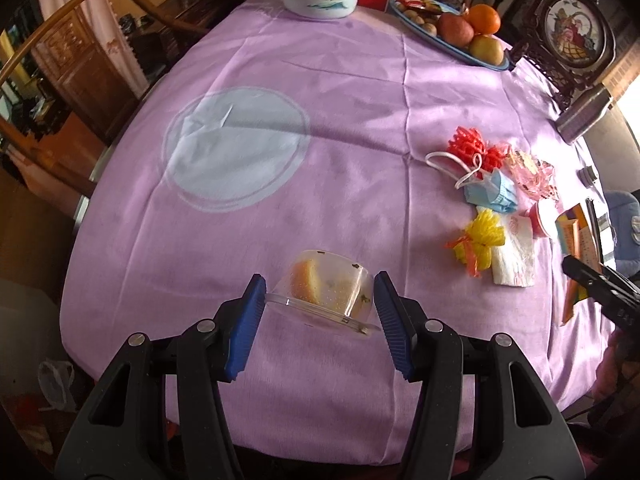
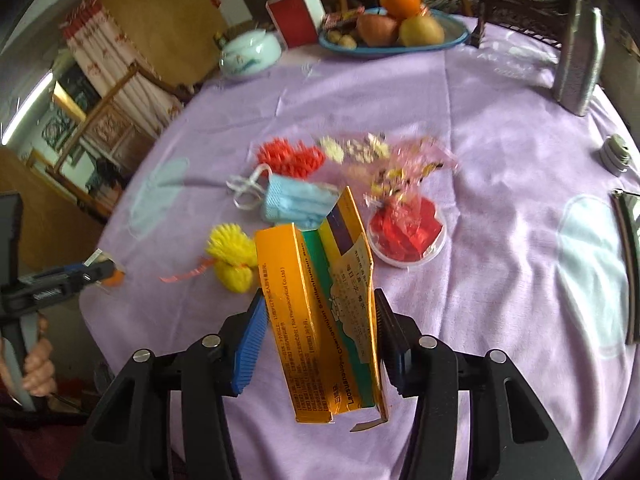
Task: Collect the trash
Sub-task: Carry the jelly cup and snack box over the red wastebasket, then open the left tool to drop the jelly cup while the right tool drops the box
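My left gripper (image 1: 320, 292) is shut on a clear plastic cup (image 1: 328, 292) with orange food scraps in it, held over the purple tablecloth (image 1: 280, 120). My right gripper (image 2: 320, 316) is shut on an orange medicine box (image 2: 320, 312), lifted above the cloth. Trash lies on the table: a blue face mask (image 2: 296, 202), a yellow mesh wrapper (image 2: 234, 260), a red mesh wrapper (image 2: 290, 156), a pink candy wrapper (image 2: 404, 172) and a red-filled plastic lid (image 2: 408, 236). In the left wrist view the mask (image 1: 490, 192), the yellow mesh (image 1: 482, 242) and a napkin (image 1: 514, 256) show at right.
A fruit plate (image 2: 394, 28), a white lidded jar (image 2: 250, 54) and a red box (image 2: 296, 18) stand at the far side. A steel flask (image 2: 580, 60) and its cap (image 2: 616, 154) are at the right. Wooden chairs (image 1: 72, 60) stand at the left.
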Motion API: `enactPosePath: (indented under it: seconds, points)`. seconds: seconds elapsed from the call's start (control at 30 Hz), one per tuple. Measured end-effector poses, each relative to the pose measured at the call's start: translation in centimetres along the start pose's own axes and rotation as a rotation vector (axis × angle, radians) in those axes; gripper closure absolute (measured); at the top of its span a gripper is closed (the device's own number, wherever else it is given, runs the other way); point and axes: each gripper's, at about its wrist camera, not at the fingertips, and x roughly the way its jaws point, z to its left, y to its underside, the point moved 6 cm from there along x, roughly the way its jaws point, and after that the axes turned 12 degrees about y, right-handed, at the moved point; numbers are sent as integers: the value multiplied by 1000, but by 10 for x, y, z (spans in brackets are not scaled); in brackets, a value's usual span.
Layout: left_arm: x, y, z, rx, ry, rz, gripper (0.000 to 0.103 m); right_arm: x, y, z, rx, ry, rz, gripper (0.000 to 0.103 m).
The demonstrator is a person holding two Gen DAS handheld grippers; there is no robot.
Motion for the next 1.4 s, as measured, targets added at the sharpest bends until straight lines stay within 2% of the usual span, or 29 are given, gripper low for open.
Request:
enactPosePath:
  seconds: [0.27, 0.57, 0.77, 1.03, 1.17, 1.33, 1.37, 1.4]
  points:
    - [-10, -5, 20, -13, 15, -25, 48, -24, -18, 28, 29, -66, -44, 51]
    - [-49, 14, 93, -154, -38, -92, 48, -14, -32, 107, -82, -167, -20, 51]
    - [-87, 51, 160, -309, -105, -143, 48, -8, -35, 178, -186, -255, 14, 51]
    - [-136, 124, 241, -532, -195, -190, 48, -3, -27, 277, -352, -356, 53, 51]
    - [-150, 159, 271, -624, -220, -187, 48, -6, -21, 319, -412, -400, 70, 51]
    - [-155, 185, 295, -694, -226, -163, 47, -12, -9, 356, -461, -427, 91, 51]
    - [-156, 188, 298, -701, -225, -159, 46, -13, -6, 362, -471, -429, 96, 51]
    - [-157, 192, 302, -709, -226, -157, 41, -13, -4, 366, -477, -431, 100, 51]
